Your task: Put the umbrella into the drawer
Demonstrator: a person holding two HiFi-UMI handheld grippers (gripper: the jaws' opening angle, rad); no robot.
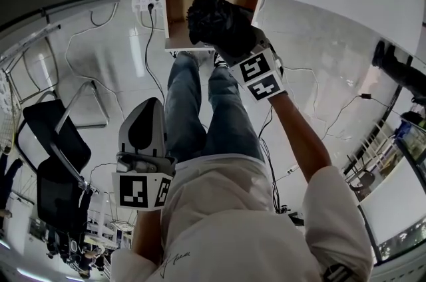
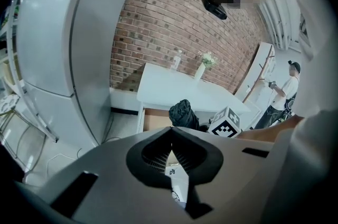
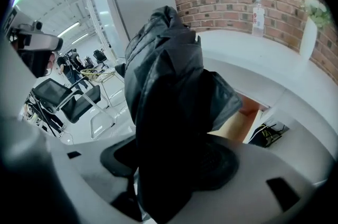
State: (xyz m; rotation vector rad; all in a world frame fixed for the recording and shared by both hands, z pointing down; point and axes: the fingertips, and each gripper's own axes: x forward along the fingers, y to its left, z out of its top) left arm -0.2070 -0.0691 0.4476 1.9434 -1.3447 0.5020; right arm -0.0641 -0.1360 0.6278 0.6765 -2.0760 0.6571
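The black folded fabric umbrella point(image 3: 169, 85) is clamped between the jaws of the right gripper point(image 3: 166, 170). Its glossy, crumpled canopy is bunched in loose folds and rises out of the jaws nearly upright, leaning a little to one side. Its lower end runs down past the jaws and out of sight. The open wood-lined drawer point(image 3: 240, 125) lies beyond and below the jaws, just behind the umbrella, pulled out from under the white surface point(image 3: 274, 70). The visible part of its pale brown inside is bare. Whether the umbrella touches the drawer cannot be told.
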